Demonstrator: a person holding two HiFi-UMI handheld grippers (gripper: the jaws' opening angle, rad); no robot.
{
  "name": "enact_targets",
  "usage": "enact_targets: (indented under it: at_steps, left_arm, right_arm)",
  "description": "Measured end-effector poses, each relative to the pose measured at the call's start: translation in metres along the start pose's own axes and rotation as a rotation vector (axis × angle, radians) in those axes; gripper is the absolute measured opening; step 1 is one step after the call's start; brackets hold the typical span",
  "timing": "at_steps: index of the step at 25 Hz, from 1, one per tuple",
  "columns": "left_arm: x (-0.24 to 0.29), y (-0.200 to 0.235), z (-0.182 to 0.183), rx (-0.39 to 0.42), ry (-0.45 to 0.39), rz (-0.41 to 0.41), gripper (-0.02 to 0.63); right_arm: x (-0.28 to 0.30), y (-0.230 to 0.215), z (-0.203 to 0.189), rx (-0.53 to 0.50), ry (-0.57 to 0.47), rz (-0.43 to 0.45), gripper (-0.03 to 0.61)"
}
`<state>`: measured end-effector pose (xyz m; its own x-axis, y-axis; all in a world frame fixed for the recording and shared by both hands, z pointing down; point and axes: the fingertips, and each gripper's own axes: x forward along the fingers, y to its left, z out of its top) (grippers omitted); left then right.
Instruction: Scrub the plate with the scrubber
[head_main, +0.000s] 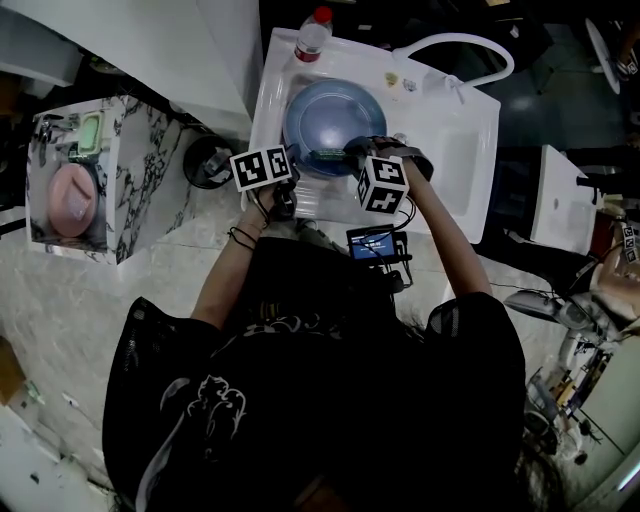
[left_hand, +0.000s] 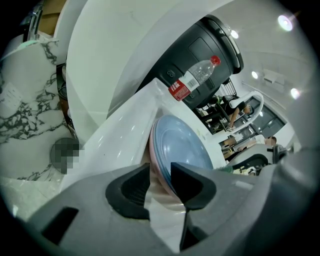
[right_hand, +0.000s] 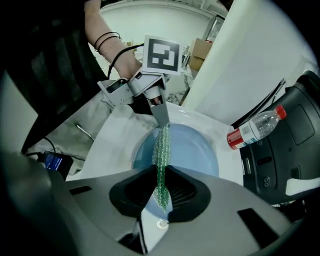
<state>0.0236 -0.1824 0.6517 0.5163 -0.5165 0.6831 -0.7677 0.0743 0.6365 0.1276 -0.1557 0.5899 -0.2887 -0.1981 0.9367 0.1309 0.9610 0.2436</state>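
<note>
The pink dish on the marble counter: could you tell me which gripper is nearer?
Left. The left gripper holds the blue plate's left rim; the right gripper is farther right of the pink dish.

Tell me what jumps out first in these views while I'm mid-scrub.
The blue plate in the white sink draws the eye first, its near rim clamped by the left hand-held gripper. Next comes the green scrubber, pinched edge-on in the right hand-held gripper over the plate. A red-capped water bottle sits at the sink's far edge.
</note>
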Motion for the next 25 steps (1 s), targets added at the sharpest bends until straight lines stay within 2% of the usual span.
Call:
enact_targets:
  at_steps: [5, 11, 14, 18, 25]
  left_arm:
    - [0.0, 0.0, 0.0, 0.005, -0.001, -0.004, 0.141]
    - [0.0, 0.0, 0.0, 0.003, 0.0, -0.008, 0.141]
    - [0.0, 0.0, 0.0, 0.0, 0.002, -0.009, 0.141]
    - [0.001, -0.002, 0.0, 0.003, 0.003, -0.015, 0.141]
    - [0.0, -0.003, 0.0, 0.01, 0.01, -0.02, 0.141]
  right_arm:
    - [-0.005, -0.046, -0.015, 0.059, 0.007, -0.154, 0.067]
    - [0.006, -0.099, -0.043, 0.071, 0.088, -0.325, 0.067]
    - [0.016, -0.115, -0.053, 0.035, 0.141, -0.39, 0.067]
    - [0.03, -0.111, -0.059, -0.008, 0.186, -0.371, 0.067]
    - [0.031, -0.087, -0.057, 0.041, 0.193, -0.297, 0.067]
